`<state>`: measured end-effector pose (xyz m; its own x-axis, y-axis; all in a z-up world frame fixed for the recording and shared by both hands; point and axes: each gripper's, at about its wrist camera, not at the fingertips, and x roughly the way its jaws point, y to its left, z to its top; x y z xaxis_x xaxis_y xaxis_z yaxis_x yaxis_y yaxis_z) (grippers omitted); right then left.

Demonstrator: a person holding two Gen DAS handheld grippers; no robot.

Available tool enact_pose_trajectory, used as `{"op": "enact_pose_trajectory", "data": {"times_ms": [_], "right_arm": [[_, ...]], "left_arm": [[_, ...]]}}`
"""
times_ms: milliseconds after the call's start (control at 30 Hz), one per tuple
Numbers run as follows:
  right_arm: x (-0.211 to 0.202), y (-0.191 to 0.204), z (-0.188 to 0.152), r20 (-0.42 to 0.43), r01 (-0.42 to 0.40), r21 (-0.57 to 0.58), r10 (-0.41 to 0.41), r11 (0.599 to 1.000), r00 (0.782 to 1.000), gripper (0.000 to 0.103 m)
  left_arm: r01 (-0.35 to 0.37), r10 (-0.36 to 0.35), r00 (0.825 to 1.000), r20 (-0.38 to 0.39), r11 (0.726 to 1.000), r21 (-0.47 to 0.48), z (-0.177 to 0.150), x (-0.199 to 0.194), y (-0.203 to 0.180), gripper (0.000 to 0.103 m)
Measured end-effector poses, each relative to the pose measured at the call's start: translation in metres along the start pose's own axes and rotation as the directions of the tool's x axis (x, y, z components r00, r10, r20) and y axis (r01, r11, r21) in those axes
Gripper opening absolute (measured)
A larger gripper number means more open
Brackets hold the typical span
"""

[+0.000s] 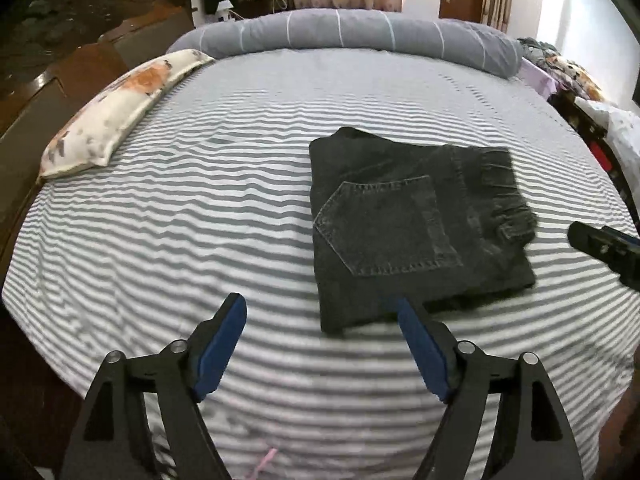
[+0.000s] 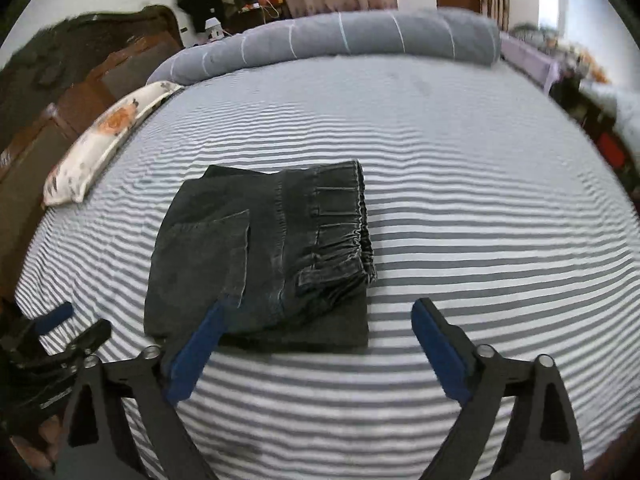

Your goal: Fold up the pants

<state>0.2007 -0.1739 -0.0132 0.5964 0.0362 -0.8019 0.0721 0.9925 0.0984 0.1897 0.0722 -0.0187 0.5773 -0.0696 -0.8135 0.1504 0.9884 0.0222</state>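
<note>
Pants [image 1: 416,228] — dark grey denim, already folded into a compact rectangle — lie free on the striped sheet [image 1: 200,200], held by neither pair of tongs. The left gripper [image 1: 320,312] stands wide with nothing between its blue pads [image 1: 222,348]; in its own view the bundle sits at about one o'clock from the fingertips, its near corner just beside the right-hand pad. The right gripper [image 2: 320,316] is likewise spread wide and empty; the bundle lies at about eleven o'clock from it, and its left pad overlaps the near edge in the picture, though whether it touches the cloth I cannot tell. Each tool shows at the edge of the other's view: the left at eight o'clock, the right at three.

Outward, a back pocket [image 1: 384,228] faces up, and the gathered waistband [image 2: 340,236] rides bulkily on top of the flat lower layer. A floral pillow [image 1: 120,108] lies at ten o'clock and a grey bolster [image 1: 340,32] at twelve, both well apart from the bundle.

The fold looks essentially done. The risk I see is the puffy waistband — its springy bulk could let the top layer slide or spring open. A pad snagging the near corner on the way clear could also drag the stack askew.
</note>
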Motion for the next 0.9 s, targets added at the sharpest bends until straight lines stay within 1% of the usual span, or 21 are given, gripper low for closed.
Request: {"op": "enact_pose_trajectory", "data": {"times_ms": [100,133,267,400,533,600,900], "right_arm": [[-0.023,0.018,-0.013,0.031,0.034,-0.041,-0.033,0.999,0.999,0.096],[-0.029,0.023,-0.017,0.031,0.036,-0.045,-0.035,0.998,0.999,0.098],[-0.048,0.036,-0.031,0.054,0.024,-0.035,-0.022,0.999,0.998,0.100],[-0.056,0.041,-0.042,0.053,0.019,-0.020,-0.018,1.000,0.998,0.101],[-0.062,0.043,-0.052,0.053,0.040,-0.035,-0.039,0.999,0.998,0.101],[-0.065,0.044,-0.057,0.056,0.037,-0.039,-0.034,0.999,0.998,0.101],[-0.074,0.041,-0.067,0.056,0.021,-0.029,-0.019,0.999,0.998,0.101]], "left_arm": [[-0.022,0.022,1.000,0.020,1.000,0.011,-0.007,-0.020,-0.003,0.080],[-0.027,0.027,0.999,0.024,1.000,0.009,-0.010,-0.025,-0.003,0.080],[-0.036,0.036,0.998,0.049,0.999,-0.011,-0.020,-0.046,-0.005,0.080],[-0.044,0.045,0.997,0.058,0.999,-0.014,-0.030,-0.059,-0.008,0.080],[-0.043,0.046,0.997,0.058,0.998,-0.047,-0.038,-0.067,-0.006,0.080],[-0.041,0.044,0.997,0.062,0.998,-0.056,-0.041,-0.071,-0.007,0.080],[-0.060,0.064,0.993,0.095,0.997,-0.039,-0.049,-0.087,-0.017,0.080]]}}
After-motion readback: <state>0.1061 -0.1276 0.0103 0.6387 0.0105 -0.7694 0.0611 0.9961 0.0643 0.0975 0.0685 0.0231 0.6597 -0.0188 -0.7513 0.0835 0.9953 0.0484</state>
